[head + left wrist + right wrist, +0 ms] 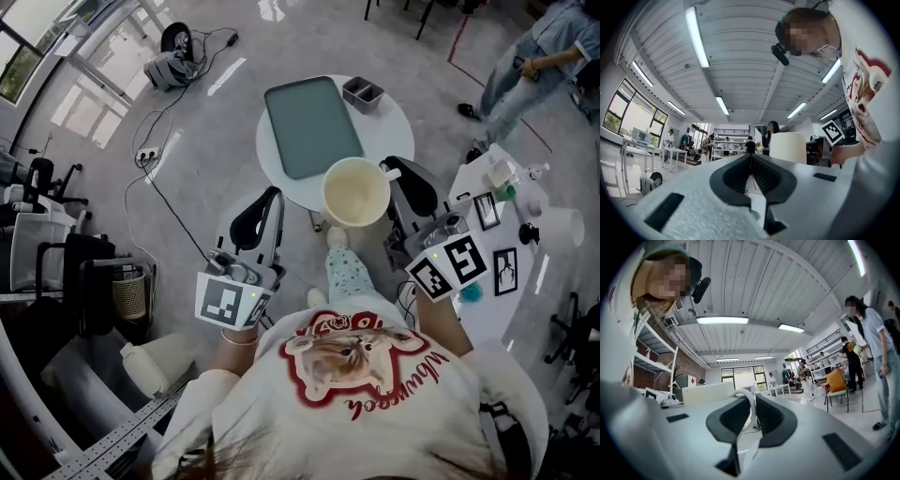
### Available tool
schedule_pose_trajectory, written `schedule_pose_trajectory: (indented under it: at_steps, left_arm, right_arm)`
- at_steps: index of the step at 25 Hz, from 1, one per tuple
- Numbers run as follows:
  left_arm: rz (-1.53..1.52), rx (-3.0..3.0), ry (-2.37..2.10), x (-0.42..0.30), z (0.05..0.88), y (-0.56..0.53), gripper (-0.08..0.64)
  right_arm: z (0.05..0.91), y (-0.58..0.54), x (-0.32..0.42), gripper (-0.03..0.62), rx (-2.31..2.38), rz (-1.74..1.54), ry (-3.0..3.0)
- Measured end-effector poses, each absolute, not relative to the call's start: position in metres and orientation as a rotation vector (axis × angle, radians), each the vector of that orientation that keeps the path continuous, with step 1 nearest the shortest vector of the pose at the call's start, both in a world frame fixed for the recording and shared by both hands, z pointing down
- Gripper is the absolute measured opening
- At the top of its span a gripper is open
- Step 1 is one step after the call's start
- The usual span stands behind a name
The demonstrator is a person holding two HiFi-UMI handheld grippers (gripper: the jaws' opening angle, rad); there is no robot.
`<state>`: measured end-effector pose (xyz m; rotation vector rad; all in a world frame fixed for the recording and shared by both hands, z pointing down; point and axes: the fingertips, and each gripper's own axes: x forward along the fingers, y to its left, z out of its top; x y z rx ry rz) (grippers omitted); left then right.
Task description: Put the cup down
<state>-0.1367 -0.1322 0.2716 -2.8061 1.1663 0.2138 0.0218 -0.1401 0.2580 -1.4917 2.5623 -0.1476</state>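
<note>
Two grippers are hovering by the round table (395, 123): the right gripper (401, 180) is clamping the handle (752, 409) of the cream cup (355, 191), holding it aloft, seemingly over the table's near edge. The left gripper (271, 199) is idling, jaws together on nothing. Lowering is apparently beginning, calling for a level descent beside the grey tray (310, 127) before release.

The head view is looking steeply down over the person (356, 394); gripper views are facing up at the ceiling (740, 70) (jaws close), all sharing the cup (356, 192).
</note>
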Motion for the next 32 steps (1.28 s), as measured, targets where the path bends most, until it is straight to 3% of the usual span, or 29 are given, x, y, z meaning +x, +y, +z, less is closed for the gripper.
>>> schedule_pose_trajectory:
  at_steps: [16,32]
  left_arm:
    - [0.186,-2.812,1.282,-0.111,0.296,-0.302,0.015]
    - [0.144,-2.820,1.395,-0.109,0.331,-0.352,0.015]
  right_arm:
    - [0.338,-0.342,0.044,0.052,-1.473,-0.069,2.677]
    - [0.405,-0.420,0.040,0.052,-1.399,-0.131,2.739]
